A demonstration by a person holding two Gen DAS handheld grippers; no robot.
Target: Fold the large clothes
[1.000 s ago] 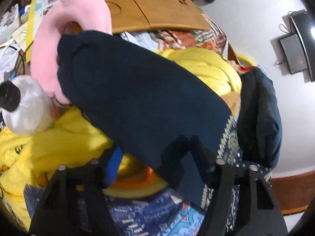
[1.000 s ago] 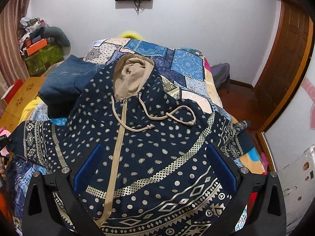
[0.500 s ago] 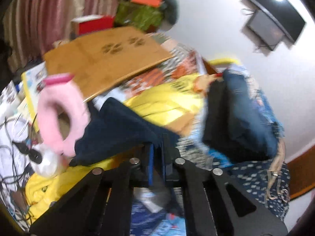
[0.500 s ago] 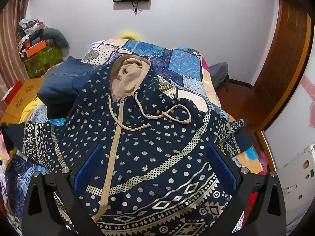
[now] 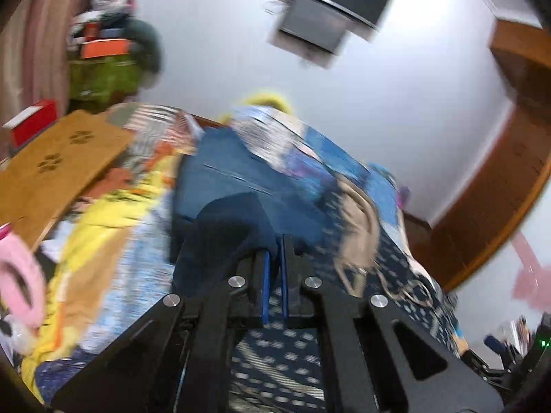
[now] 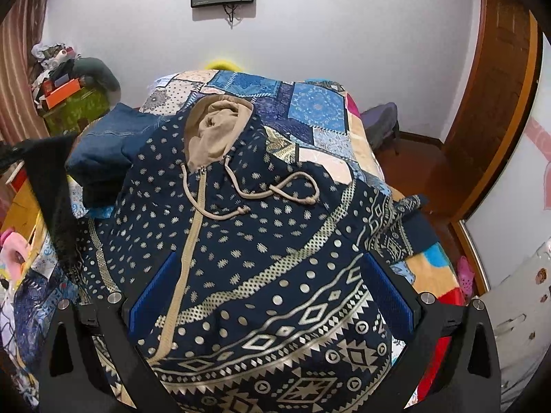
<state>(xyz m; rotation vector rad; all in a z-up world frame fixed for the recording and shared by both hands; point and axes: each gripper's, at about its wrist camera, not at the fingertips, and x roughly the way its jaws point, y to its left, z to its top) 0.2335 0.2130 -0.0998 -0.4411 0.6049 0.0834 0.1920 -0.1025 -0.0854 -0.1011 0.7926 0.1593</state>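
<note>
A navy hoodie with gold print, a beige hood and drawstrings lies front-up on the bed. My right gripper is open above its lower front, touching nothing. My left gripper is shut on the hoodie's dark left sleeve, which is lifted and bunched over the fingers. In the right wrist view that sleeve hangs raised at the left edge. The left wrist view is blurred by motion.
The bed has a blue patchwork cover. Folded blue jeans lie beside the hood. Yellow bedding, a wooden board and a pink plush sit left. Wooden door right.
My left gripper closed on the sleeve and swung it up and rightward toward the hoodie's body. The right gripper stayed open and nearly still.
</note>
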